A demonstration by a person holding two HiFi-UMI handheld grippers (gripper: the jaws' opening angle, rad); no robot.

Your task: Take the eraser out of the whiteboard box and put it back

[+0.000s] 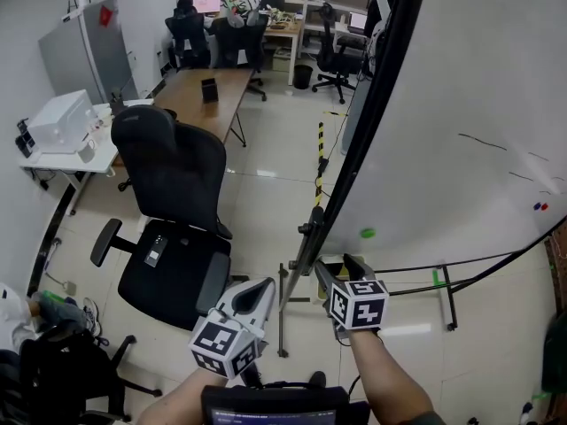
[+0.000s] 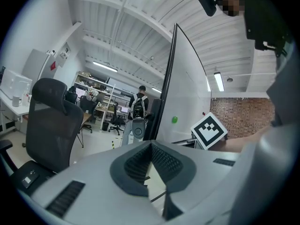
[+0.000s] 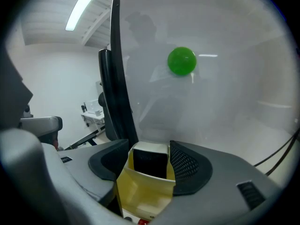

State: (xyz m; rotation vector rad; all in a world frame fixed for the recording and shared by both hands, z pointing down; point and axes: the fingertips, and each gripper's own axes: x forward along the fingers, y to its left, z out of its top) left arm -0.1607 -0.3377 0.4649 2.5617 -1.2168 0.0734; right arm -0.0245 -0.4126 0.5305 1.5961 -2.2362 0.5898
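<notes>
So the right claw [image 3: 149,147] is spread wide around the eraser [image 3: 150,164] sitting in its yellow box [image 3: 140,191], left claw [image 2: 151,146] pinched closed and empty, so next is probably squeeze and lift straight out.

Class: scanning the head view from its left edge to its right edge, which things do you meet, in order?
White printer → black office chair → left hand-held gripper → right hand-held gripper → red and blue dots on the whiteboard.
</notes>
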